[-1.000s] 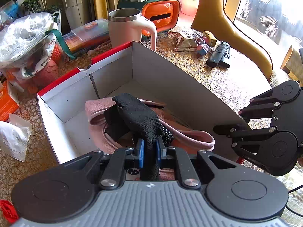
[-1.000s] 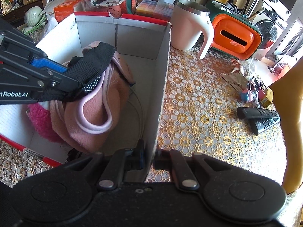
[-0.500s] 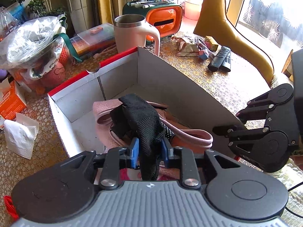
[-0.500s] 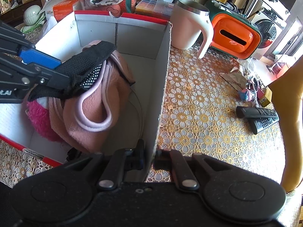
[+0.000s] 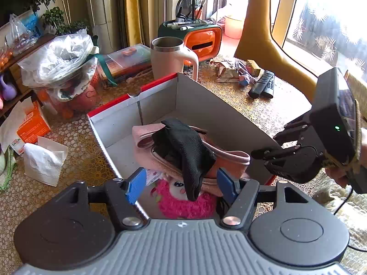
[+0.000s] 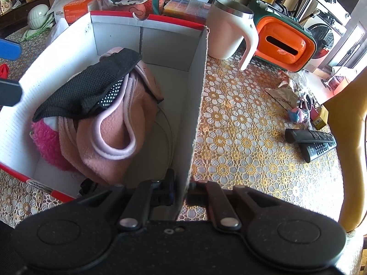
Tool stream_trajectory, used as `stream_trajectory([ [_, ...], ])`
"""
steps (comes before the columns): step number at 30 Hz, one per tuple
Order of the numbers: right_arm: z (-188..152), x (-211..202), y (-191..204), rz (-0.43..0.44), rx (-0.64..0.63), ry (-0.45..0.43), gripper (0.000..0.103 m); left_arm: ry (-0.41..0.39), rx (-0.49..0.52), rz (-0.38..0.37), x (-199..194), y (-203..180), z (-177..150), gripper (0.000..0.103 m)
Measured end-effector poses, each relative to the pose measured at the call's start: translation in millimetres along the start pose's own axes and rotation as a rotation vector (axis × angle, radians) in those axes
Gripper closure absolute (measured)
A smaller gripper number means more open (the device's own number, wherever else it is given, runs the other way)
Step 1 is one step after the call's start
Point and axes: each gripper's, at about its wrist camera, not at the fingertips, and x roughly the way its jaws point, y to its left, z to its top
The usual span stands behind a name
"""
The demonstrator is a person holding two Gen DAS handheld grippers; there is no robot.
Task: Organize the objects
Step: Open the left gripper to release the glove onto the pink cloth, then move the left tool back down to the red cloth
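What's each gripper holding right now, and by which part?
Left gripper: nothing; jaws open, the black mesh item lies draped on the pink fleece. Right gripper: shut on the box, clamping its right side wall near the front corner.

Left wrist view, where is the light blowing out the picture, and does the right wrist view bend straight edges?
Left wrist view: the window at upper right is washed out by daylight, paling the tablecloth beside it. Right wrist view: fisheye distortion bows the cardboard box wall, and sun falls brightly on the mug.
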Motion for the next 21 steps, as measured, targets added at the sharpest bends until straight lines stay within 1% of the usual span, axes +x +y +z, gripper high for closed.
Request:
stream_trajectory([
  [6, 1, 1, 0, -0.003, 0.000, 0.003, 0.094, -0.014, -0.010, 0.005, -27, 11, -11, 0.036],
  [12, 0, 2, 0, -0.002, -0.002, 0.006, 0.094, -0.018, -0.023, 0.009, -51, 23, -27, 0.031],
  [15, 0, 2, -1, -0.002, -0.003, 0.007, 0.094, -0.013, -0.037, 0.014, -62, 33, -37, 0.027],
  [19, 0, 2, -1, -0.002, -0.002, 0.006, 0.094, -0.009, -0.053, 0.047, -77, 50, -51, 0.025],
  [21, 0, 2, -1, -0.003, -0.002, 0.007, 0.094, -0.008, -0.066, 0.075, -84, 62, -58, 0.021],
])
